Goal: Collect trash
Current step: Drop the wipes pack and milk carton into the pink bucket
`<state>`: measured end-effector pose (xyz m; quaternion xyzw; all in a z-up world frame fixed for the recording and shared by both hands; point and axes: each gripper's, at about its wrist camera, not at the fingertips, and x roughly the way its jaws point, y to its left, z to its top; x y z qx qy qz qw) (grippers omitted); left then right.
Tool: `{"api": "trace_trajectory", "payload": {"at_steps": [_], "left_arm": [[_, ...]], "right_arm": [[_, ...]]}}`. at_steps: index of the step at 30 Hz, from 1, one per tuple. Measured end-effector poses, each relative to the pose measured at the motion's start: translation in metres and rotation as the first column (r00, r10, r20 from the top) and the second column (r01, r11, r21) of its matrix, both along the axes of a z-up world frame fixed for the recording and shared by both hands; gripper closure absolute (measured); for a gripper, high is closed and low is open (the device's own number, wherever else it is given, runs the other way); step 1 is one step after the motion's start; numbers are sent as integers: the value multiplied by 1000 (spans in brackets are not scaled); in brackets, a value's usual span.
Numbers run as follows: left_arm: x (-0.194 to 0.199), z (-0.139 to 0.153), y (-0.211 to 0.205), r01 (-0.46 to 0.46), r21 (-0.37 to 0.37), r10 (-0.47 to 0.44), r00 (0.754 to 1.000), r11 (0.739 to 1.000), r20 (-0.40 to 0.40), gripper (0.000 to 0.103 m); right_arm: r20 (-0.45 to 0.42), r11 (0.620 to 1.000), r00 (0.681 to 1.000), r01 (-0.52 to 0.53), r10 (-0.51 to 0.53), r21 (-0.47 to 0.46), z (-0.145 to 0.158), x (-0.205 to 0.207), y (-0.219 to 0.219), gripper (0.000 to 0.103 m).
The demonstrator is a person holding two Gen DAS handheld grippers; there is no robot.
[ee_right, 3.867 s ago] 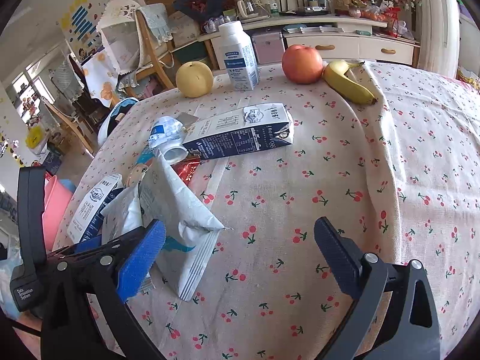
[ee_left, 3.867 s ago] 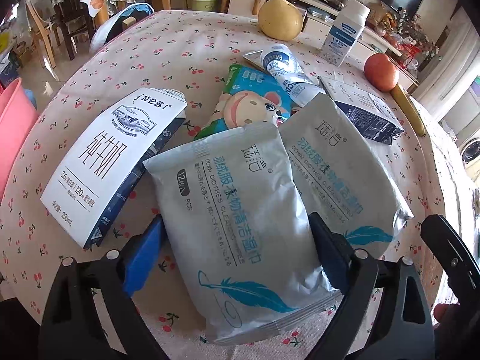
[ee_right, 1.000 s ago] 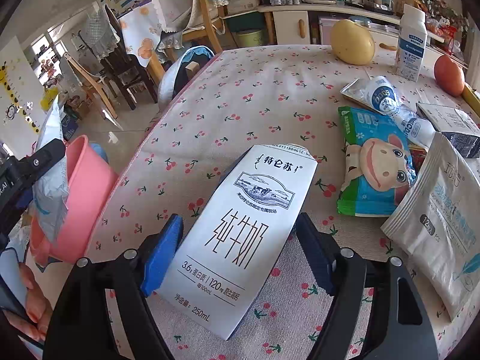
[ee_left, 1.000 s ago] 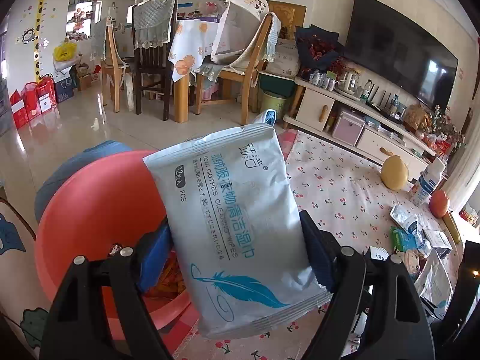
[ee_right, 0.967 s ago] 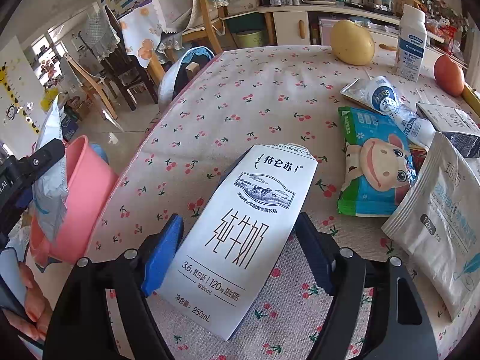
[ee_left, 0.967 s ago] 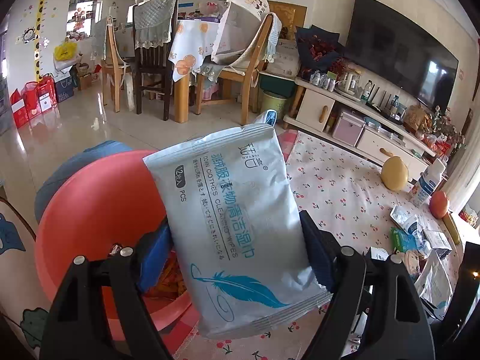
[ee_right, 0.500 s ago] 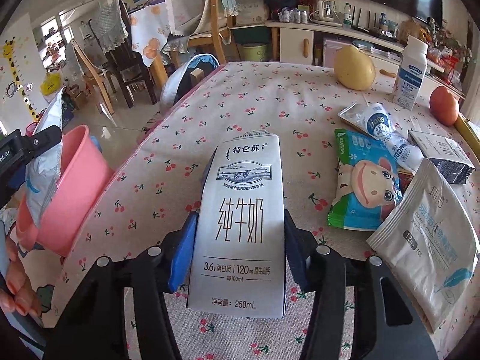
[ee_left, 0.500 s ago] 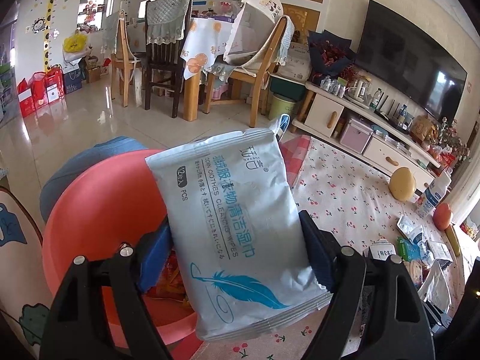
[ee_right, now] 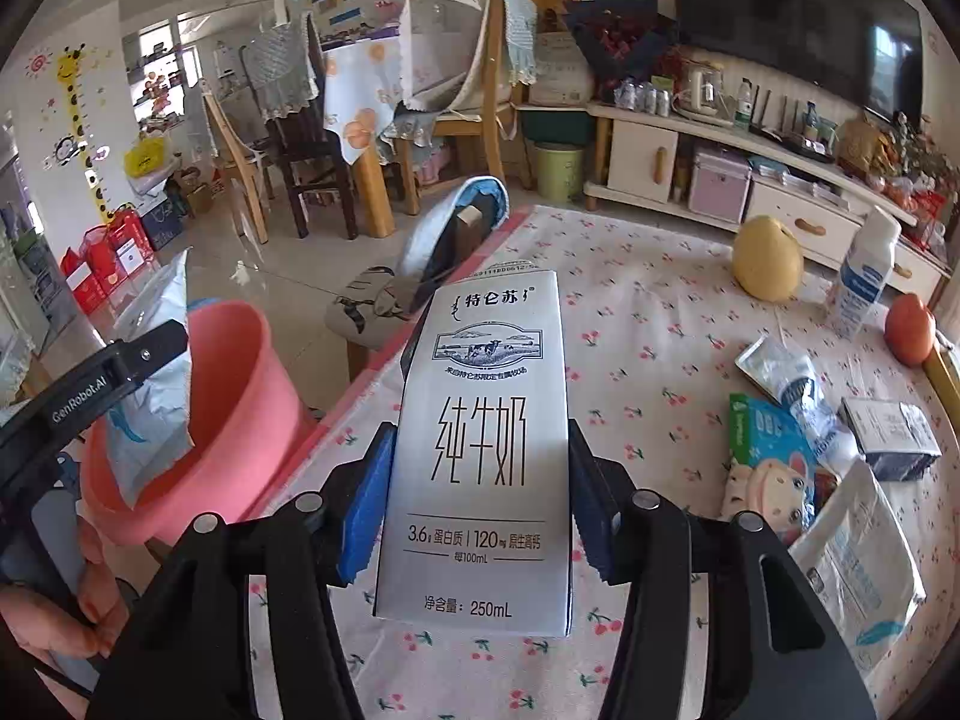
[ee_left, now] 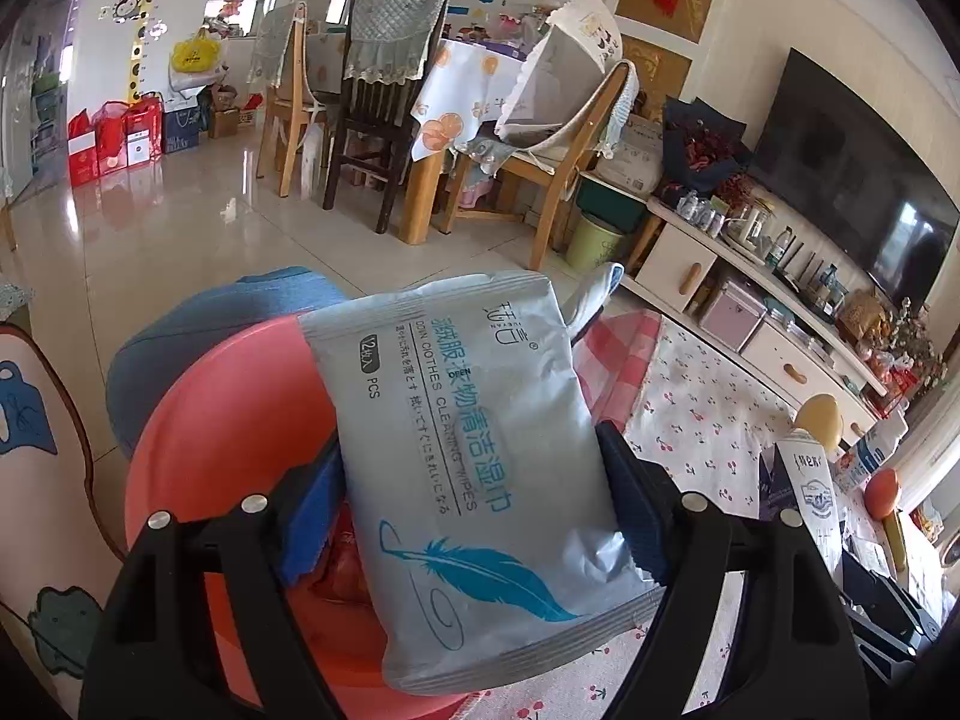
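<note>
Trash items fill both of my tools. My left gripper (ee_left: 474, 516) pinches a silver wet-wipe pack (ee_left: 474, 450) across its width, the blue pads (ee_left: 312, 516) pressing on its two long edges; the pack stands nearly upright, feather print at 6 o'clock and sealed top edge at 12 o'clock. Directly behind and below it sits the pink bin (ee_left: 228, 432), its open mouth spreading toward 9 o'clock, with reddish wrappers visible inside at 7 o'clock of the pack. In the right wrist view the same pack (ee_right: 153, 372) hangs over that bin (ee_right: 240, 396) at 9 o'clock, held by the left tool, and a hand (ee_right: 66, 618) grips the handle at 8 o'clock.

My right gripper (ee_right: 474, 504) is clamped on a white milk carton (ee_right: 480, 450), pads against both narrow sides; the carton is upright, its gabled top at 12 o'clock and its base clear of the cloth.

Beneath it lies the table (ee_right: 648, 324) with a cherry-print cloth. On it, toward 3 o'clock, rest a green cartoon snack bag (ee_right: 768, 456), a second silver wipe pack (ee_right: 852, 564), a crumpled white pouch (ee_right: 792, 384) and a dark flattened carton (ee_right: 894, 432), all close together. Farther off, at 2 o'clock, stand a yellow pear (ee_right: 768, 264), a white bottle (ee_right: 864, 282) and a red-orange fruit (ee_right: 909, 330), well apart from the trash.
</note>
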<state>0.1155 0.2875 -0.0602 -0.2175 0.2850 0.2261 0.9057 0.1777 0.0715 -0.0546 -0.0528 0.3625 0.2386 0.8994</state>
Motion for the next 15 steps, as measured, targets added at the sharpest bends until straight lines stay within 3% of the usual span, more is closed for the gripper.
{"api": "trace_trajectory", "payload": {"at_steps": [8, 15], "left_arm": [[-14, -3, 41, -90, -60, 91, 996, 994, 15, 23], [-24, -11, 76, -162, -113, 164, 986, 980, 7, 23]], "right_arm": [[25, 992, 992, -126, 127, -21, 14, -2, 71, 48], [12, 974, 974, -225, 225, -41, 5, 1, 126, 48]]}}
